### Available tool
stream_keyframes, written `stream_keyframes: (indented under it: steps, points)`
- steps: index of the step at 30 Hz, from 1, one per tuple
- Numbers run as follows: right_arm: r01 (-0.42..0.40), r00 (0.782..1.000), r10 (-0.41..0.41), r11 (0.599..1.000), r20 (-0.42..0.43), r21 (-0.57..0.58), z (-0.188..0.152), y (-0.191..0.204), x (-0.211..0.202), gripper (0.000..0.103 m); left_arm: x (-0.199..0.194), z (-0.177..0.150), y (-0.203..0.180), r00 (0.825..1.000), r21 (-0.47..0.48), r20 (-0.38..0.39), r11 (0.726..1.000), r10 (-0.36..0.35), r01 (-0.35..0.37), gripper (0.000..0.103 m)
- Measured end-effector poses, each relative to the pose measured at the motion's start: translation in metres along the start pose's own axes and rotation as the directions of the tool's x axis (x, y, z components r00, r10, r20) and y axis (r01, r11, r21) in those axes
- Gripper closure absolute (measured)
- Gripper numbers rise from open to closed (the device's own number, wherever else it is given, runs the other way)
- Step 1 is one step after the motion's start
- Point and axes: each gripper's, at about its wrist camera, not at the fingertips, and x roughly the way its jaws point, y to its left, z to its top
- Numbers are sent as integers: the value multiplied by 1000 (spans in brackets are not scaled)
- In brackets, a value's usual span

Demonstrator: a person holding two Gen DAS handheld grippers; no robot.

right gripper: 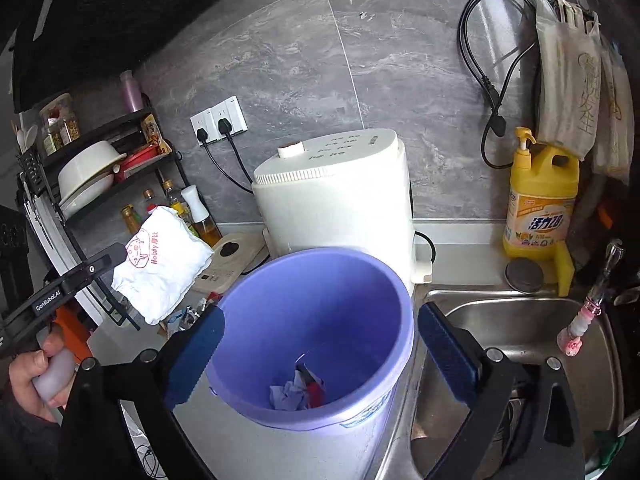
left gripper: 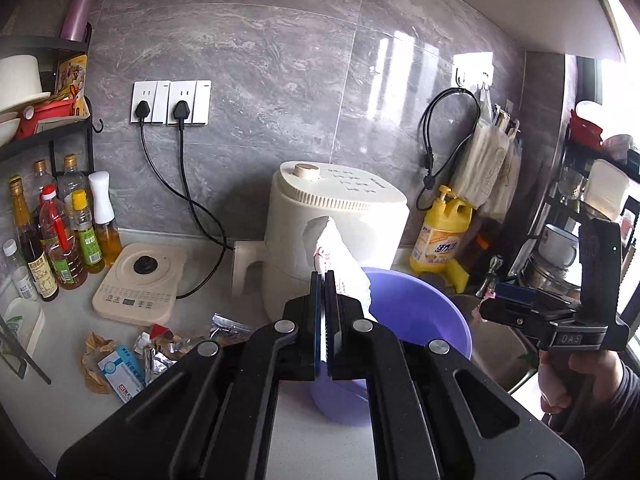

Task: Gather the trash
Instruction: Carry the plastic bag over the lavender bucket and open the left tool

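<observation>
Left of centre in the right wrist view, the left gripper (right gripper: 116, 258) pinches a white packet (right gripper: 160, 268) short of the purple bin (right gripper: 320, 344), so releasing early would miss it, while the right gripper (right gripper: 320, 356) gapes, straddling the bin.

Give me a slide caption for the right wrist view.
Open right claw straddles purple bin; left claw holds white packet nearby.

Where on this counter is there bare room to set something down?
Bare counter lies between the induction base and the cream appliance. Wrappers crowd the front left, oil bottles the left corner, and the purple bin stands beside the sink.
</observation>
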Motion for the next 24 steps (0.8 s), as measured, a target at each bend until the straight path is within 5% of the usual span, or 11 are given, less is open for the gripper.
stream_keyframes:
  steps: [9,10,12,13,14,24]
  points:
    - [5,1000,-4,999,-8,54,-23,-26,-25,8,29,4,-49,997,12,-48,998,-65,65,100]
    - [3,1000,-2,998,-13,61,-26,-28,-26,8,34,3,-49,996,-1,-61,998,-66,67,94]
    - [-3,1000,5,998,-25,66,-31,-29,-26,8,38,2,-47,997,-20,-65,999,-38,37,54]
    - [-6,999,8,998,-33,65,-33,-30,-25,8,35,2,-45,999,-31,-41,999,-11,9,24]
    - [-7,999,10,998,-41,64,-35,-29,-23,8,30,1,-40,1000,-43,-10,999,-4,4,17]
    - [-53,996,53,999,-69,10,-52,30,3,9,-5,-14,55,993,-103,-11,988,114,-115,7]
